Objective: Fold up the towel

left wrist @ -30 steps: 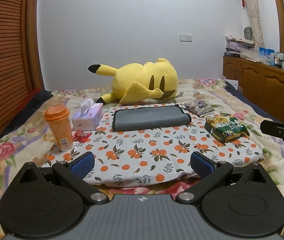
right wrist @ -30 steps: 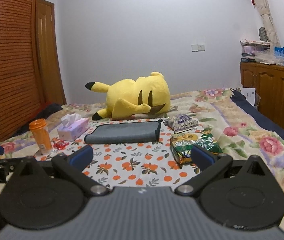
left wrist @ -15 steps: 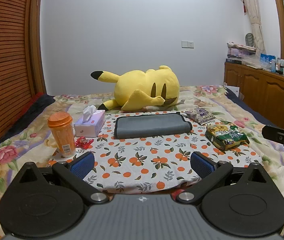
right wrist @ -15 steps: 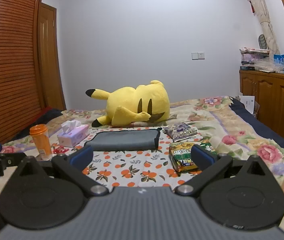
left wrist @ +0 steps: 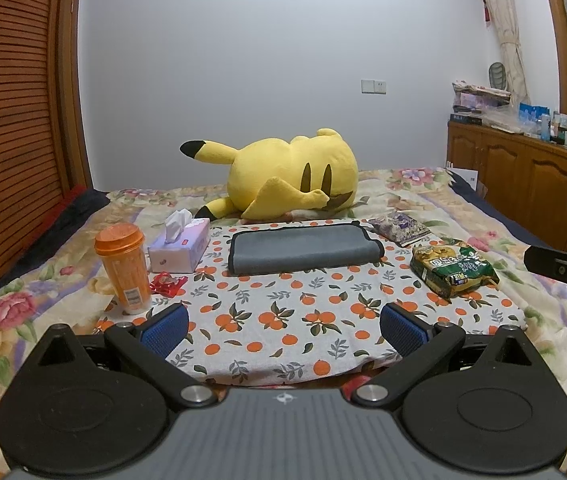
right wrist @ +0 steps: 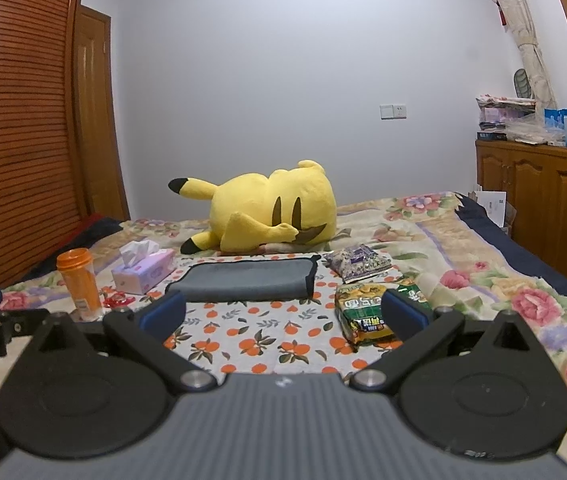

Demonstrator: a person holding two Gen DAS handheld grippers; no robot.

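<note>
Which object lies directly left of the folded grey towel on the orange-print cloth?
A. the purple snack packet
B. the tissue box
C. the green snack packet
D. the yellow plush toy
B: the tissue box sits just left of the grey towel, both on the orange-print cloth.

right tool gapes empty, well short of folded grey towel.

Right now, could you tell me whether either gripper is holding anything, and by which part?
Nothing is held: the left gripper and right gripper are both open, short of the folded towel.
</note>
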